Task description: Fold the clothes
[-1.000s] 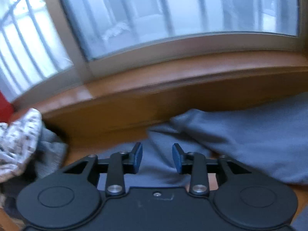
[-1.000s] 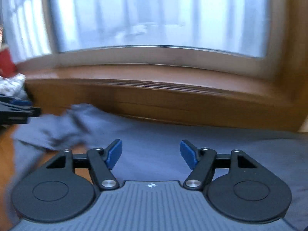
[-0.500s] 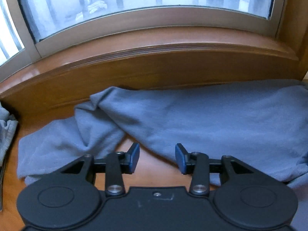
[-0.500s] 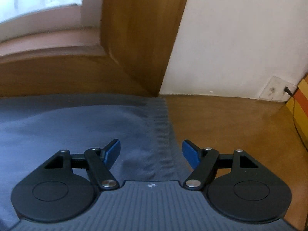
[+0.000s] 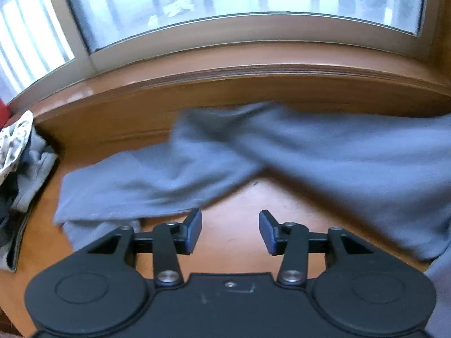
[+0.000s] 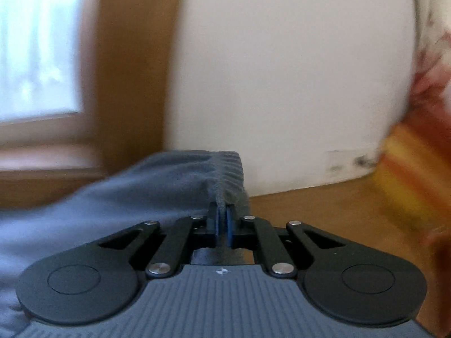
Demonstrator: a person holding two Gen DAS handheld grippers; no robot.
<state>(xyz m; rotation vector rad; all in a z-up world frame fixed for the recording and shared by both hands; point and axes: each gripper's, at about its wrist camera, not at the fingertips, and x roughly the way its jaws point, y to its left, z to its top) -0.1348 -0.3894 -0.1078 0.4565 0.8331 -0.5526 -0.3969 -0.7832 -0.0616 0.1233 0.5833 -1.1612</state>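
Black tongs point(image 5: 230, 231) with blue pads point(image 5: 194, 226), silver screws point(image 5: 168, 277).

Blue-grey garment point(image 5: 324, 152), orange-brown wooden table point(image 5: 239, 205)

No text, label, brand name or number can be read in either view. The only mark is a small round emblem point(image 6: 222, 271), split into light and dark quarters, on the ribbed grey housing at the lower centre of the right wrist view; it carries no letters. The dark smudges on the white wall at the right of that view are too blurred to read as anything.
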